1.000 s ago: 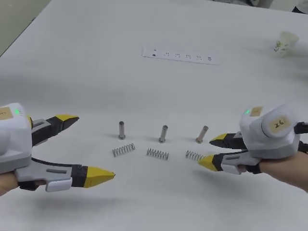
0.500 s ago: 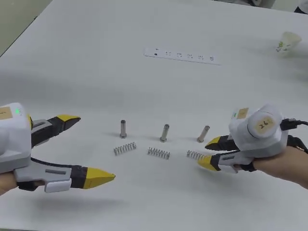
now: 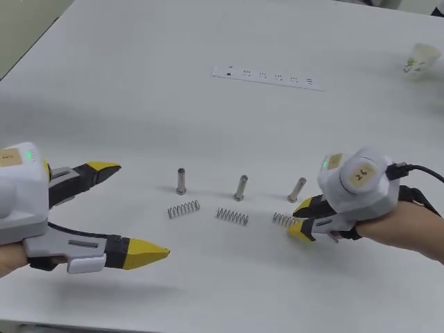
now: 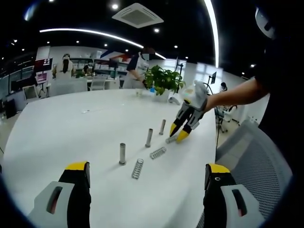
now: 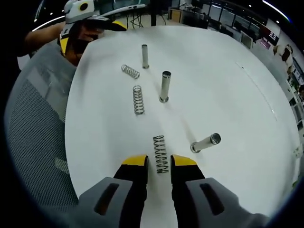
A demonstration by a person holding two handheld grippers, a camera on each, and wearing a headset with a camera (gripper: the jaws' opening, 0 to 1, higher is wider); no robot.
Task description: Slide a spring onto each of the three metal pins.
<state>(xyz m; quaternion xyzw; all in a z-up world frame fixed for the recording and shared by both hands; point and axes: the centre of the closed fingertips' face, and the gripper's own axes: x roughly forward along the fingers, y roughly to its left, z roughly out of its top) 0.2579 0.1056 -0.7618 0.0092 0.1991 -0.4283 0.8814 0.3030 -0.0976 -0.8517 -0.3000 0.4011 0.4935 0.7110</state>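
Pins: left pin (image 3: 181,181), middle pin (image 3: 241,187) and right pin (image 3: 298,189) are short, plain grey metal cylinders, set on end in a row across the white table (image 3: 139,83); all three are bare
Springs: left spring (image 3: 183,209), middle spring (image 3: 232,216) and right spring (image 3: 282,220) are thin silver wire coils lying flat, each just in front of its own pin and apart from it
Right gripper (image 3: 298,218): low over the table, jaws drawn in to a narrow gap; in the right gripper view the yellow tips flank the near end of the right spring, with a sliver of table on either side, so nothing is gripped
Left gripper (image 3: 135,210): jaws spread wide, nothing between them, held left of the row and well apart from it
Writing: a round tan sticker on the right gripper bears a handwritten mark, not legible; the tan sticker on the left gripper is unreadable
Far table: white power strip (image 3: 267,77), markings too small to read; paper cup (image 3: 420,59) with blurred green print
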